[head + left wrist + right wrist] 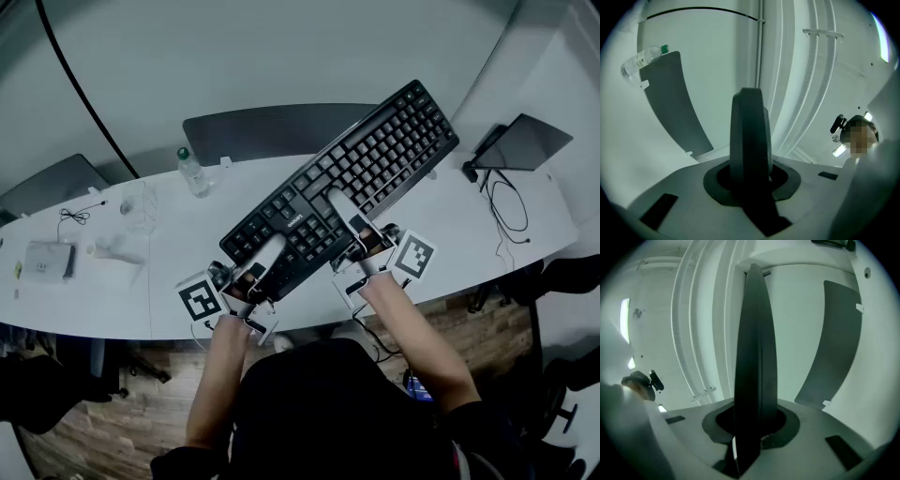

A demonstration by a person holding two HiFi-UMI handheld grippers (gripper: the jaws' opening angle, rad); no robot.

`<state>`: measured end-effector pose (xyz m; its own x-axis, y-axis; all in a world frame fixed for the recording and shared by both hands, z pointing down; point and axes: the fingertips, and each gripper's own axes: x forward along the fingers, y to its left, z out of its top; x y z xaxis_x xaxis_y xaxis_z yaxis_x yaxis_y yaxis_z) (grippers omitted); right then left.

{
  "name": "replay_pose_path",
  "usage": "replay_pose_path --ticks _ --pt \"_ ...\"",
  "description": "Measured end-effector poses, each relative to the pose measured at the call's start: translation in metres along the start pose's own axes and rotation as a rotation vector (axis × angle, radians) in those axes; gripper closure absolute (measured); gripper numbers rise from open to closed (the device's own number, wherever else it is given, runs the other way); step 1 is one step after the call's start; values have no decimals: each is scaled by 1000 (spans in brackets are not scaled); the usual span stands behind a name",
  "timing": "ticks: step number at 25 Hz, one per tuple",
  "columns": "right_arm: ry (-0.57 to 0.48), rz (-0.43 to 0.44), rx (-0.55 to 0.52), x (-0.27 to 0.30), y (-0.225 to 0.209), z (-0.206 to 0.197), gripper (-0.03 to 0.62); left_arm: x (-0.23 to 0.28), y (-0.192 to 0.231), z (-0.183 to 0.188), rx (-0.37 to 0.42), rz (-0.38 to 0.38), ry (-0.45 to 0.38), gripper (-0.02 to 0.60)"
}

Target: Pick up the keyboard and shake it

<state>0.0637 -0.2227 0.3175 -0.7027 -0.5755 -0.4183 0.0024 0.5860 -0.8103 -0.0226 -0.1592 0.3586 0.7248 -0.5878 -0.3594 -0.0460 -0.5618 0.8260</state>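
A black keyboard (347,187) is held up off the white table (178,253), tilted, its far right end highest. My left gripper (265,258) is shut on its near edge at the left end, and my right gripper (349,220) is shut on the near edge toward the middle. In the left gripper view the keyboard (750,136) shows edge-on as a dark slab rising between the jaws. The right gripper view shows the same keyboard (754,357) as a thin dark blade clamped between its jaws. Both gripper tips are hidden by the keyboard.
A clear water bottle (193,172) stands at the table's far edge beside a grey chair back (272,131). A small white box (47,261) and a thin cable (75,216) lie at the left. A dark device (525,141) with cables (506,211) sits at the right.
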Motion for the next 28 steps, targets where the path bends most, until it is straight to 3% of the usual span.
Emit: replay_pose_path --ticks 23,28 --pt "-14 9 30 -3 -3 1 505 0 -2 -2 10 19 0 483" --pt "-26 2 40 -5 -6 1 514 0 -5 -2 52 9 3 479"
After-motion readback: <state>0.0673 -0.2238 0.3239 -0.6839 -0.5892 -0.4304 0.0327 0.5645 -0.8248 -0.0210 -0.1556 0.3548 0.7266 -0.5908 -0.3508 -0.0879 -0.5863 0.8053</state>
